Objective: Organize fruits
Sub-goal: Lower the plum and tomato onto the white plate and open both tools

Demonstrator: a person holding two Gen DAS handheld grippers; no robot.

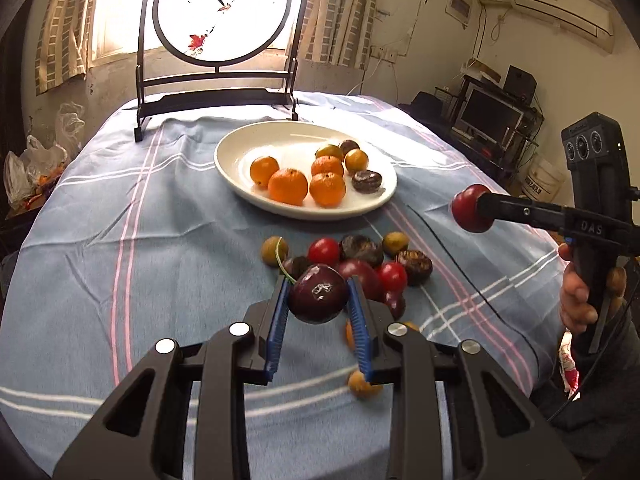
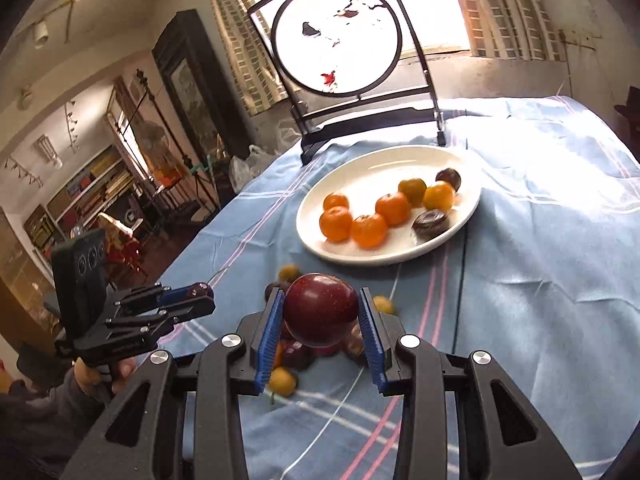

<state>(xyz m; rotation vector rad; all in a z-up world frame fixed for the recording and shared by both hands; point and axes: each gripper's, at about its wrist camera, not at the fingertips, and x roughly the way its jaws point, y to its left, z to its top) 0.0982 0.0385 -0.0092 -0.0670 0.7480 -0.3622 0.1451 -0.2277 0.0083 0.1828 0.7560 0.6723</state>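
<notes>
My left gripper (image 1: 318,294) is shut on a dark purple plum (image 1: 318,299) and holds it above a pile of loose fruit (image 1: 360,258) on the blue striped tablecloth. My right gripper (image 2: 321,312) is shut on a red plum (image 2: 320,310); it also shows in the left wrist view (image 1: 472,208), raised at the right of the plate. A white oval plate (image 1: 248,148) behind the pile holds several oranges (image 1: 288,186) and two dark fruits (image 1: 366,181). In the right wrist view the plate (image 2: 360,164) lies ahead, and the left gripper (image 2: 200,292) is at the left.
A black-framed round bird screen (image 1: 218,12) stands at the table's far edge. Small yellow fruits (image 1: 362,386) lie under the left gripper. Plastic bags (image 1: 32,168) sit off the table at the left. A monitor and shelves (image 1: 492,114) stand at the right.
</notes>
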